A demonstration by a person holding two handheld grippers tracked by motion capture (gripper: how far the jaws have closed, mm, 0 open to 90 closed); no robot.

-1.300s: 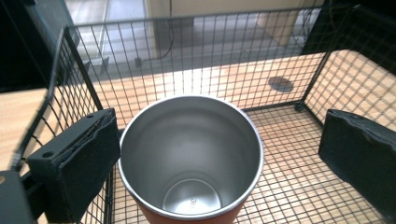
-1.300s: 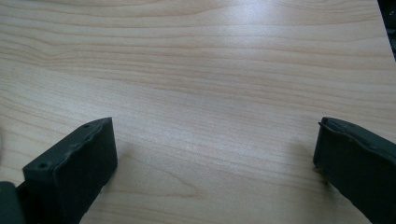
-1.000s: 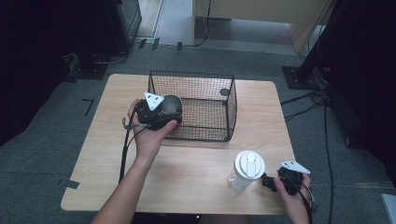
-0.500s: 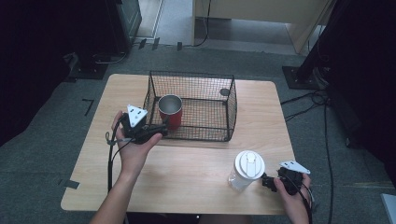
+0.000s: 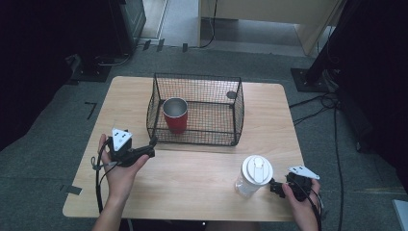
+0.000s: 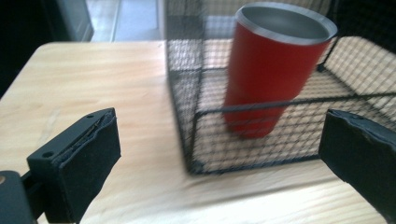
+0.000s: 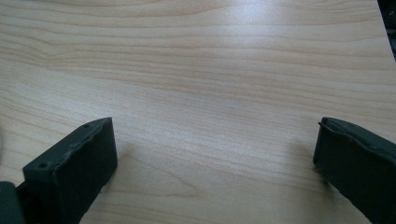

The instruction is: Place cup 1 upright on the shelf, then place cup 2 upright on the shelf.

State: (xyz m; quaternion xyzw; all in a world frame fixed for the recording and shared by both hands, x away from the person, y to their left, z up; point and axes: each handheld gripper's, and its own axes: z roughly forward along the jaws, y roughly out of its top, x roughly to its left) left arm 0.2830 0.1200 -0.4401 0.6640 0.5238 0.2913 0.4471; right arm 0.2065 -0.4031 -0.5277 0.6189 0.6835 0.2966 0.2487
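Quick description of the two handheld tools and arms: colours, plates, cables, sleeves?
Both tools are black: left tool, right tool. Each carries a grey three-cornered plate on top and trails a black cable. Jaws are broad, flat black blocks with padded faces and small holes. Forearms are bare, no sleeves or gloves visible.

A: Where is the cup (image 5: pixel 175 114)?
B: Upright inside the basket (image 5: pixel 235 103), at its nine o'clock side.
A: And the left gripper (image 5: pixel 144 150)?
B: On the table (image 5: pixel 202 173), at the basket's seven o'clock, just outside the corner.

Wooden table (image 5: pixel 202 178); dark grey carpet floor (image 5: pixel 43 183); floor cables (image 5: pixel 337 144).
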